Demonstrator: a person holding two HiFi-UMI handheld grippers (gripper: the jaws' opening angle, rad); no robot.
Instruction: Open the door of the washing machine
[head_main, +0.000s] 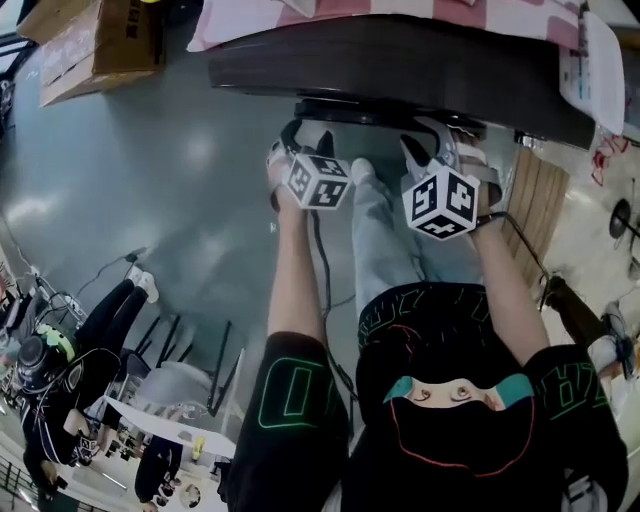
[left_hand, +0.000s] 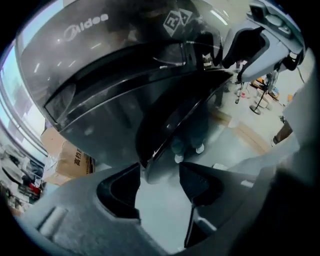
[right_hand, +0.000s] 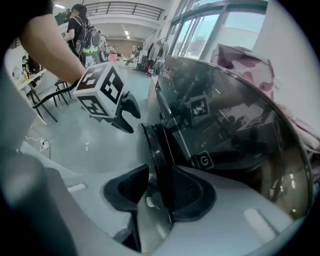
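The dark grey washing machine (head_main: 400, 65) (left_hand: 100, 65) (right_hand: 235, 125) stands in front of me, seen from above in the head view. Its round door (head_main: 340, 108) (left_hand: 170, 120) (right_hand: 159, 150) bulges from the front. My left gripper (head_main: 300, 132) (left_hand: 160, 175) is open at the door's left side. The door's edge lies just past its left jaw, and nothing is between the pads. My right gripper (head_main: 445, 135) (right_hand: 161, 170) is open, and the door's rim stands between its jaws. The right pad sits close against the rim, with a gap on the left. The left gripper (right_hand: 129, 114) shows beside the door in the right gripper view.
A pink and white cloth (head_main: 400, 15) (right_hand: 245, 62) lies on top of the machine. A cardboard box (head_main: 100, 40) (left_hand: 70, 160) sits on the grey floor at the left. A wooden board (head_main: 540, 200) lies at the right. Chairs (head_main: 190, 370) and people (head_main: 80, 370) are behind me.
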